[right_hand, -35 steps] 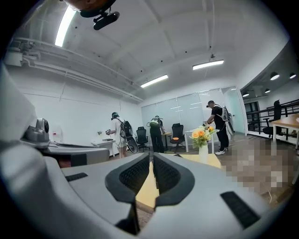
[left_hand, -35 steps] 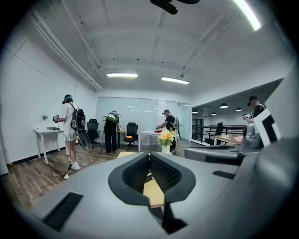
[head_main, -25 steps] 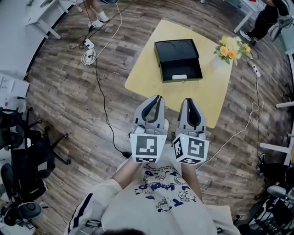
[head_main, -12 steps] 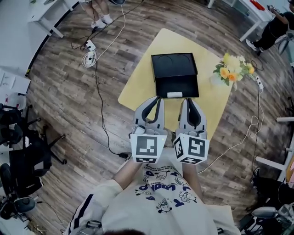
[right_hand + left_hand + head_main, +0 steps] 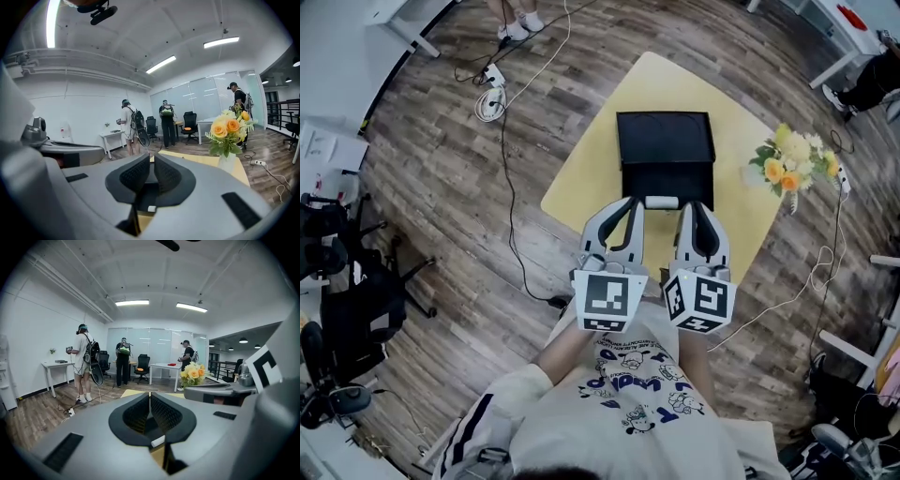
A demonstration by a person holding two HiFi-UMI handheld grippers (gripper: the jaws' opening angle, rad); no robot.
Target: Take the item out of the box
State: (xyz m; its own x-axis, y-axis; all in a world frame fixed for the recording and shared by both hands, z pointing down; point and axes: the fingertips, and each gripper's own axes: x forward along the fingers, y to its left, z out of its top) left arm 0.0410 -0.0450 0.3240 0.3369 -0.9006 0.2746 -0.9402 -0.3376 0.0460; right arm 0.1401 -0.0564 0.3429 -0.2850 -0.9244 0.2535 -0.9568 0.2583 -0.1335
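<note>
An open black box (image 5: 666, 155) lies on the yellow table (image 5: 591, 178), its lid flipped to the far side. A small white item (image 5: 661, 202) rests in the box's near half. My left gripper (image 5: 628, 201) is shut and empty, its tips at the table's near edge left of the item. My right gripper (image 5: 699, 206) is shut and empty too, just right of the item. In the left gripper view the gripper (image 5: 150, 396) has its pads together; in the right gripper view the gripper (image 5: 152, 159) looks the same.
A vase of yellow flowers (image 5: 795, 164) stands on the table's right side, also seen as flowers (image 5: 229, 129). Cables and a power strip (image 5: 492, 80) lie on the wood floor at left. Office chairs (image 5: 342, 309) stand far left. People (image 5: 84, 362) stand farther back.
The table and box have drawn closer to both grippers in the head view. The gripper tips now reach the box's near edge. Both jaws stay together.
</note>
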